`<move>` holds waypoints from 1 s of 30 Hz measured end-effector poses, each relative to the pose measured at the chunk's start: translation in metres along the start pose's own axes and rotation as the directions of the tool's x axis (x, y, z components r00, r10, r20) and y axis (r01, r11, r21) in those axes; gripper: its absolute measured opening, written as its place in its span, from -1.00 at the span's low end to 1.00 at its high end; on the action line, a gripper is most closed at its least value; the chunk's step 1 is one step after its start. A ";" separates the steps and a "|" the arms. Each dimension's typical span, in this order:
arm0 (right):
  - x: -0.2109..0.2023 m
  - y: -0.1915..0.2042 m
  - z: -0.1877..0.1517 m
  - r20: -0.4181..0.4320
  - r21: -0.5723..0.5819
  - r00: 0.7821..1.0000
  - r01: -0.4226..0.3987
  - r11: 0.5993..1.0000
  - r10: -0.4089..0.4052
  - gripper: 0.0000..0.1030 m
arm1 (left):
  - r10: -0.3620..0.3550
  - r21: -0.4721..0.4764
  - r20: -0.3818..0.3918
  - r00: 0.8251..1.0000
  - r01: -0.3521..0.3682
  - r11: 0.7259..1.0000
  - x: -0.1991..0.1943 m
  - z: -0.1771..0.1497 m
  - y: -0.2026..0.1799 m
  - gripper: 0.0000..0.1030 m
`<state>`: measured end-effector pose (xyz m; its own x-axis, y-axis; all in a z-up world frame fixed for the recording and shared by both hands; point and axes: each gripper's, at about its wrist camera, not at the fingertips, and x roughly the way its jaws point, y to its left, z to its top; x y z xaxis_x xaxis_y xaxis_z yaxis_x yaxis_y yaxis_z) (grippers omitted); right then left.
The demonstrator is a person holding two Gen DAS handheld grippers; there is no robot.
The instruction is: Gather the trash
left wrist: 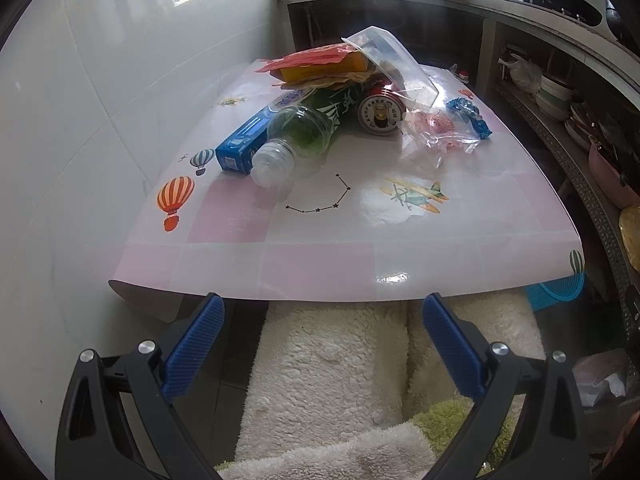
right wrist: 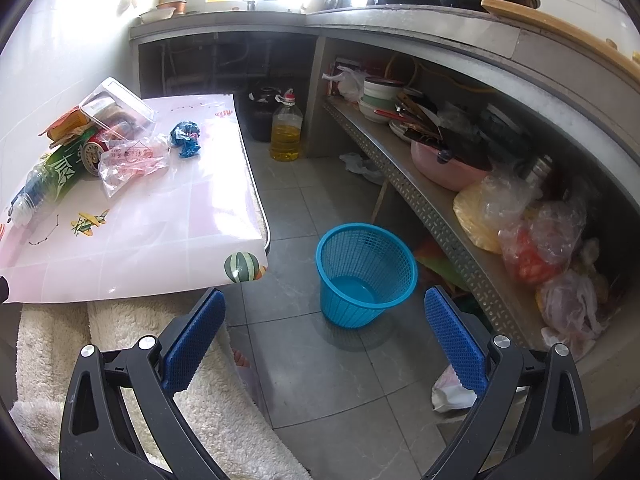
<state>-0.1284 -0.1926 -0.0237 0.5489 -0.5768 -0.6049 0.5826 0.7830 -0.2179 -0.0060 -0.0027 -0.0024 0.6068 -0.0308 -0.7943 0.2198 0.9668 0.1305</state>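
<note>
Kitchen table carries the trash pile: bottle, can, boxes, plastic bags. Nothing is collected yet; the blue basket on the floor looks empty. Left gripper and right gripper are spread, holding nothing. Next, probably reach for the bottle.
</note>
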 end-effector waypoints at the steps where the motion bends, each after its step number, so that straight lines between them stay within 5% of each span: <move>1: 0.000 0.000 0.000 0.001 0.001 1.000 0.000 1.000 0.000 0.85 | 0.000 0.000 0.001 1.000 0.000 1.000 0.000 0.000 0.000 0.89; 30: 0.000 -0.002 0.004 0.004 0.000 1.000 0.002 1.000 -0.002 0.85 | -0.004 -0.003 -0.001 1.000 0.004 1.000 0.001 0.001 0.001 0.89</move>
<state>-0.1274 -0.1951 -0.0199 0.5505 -0.5793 -0.6011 0.5836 0.7819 -0.2191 -0.0044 -0.0017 -0.0027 0.6049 -0.0343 -0.7955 0.2198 0.9674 0.1254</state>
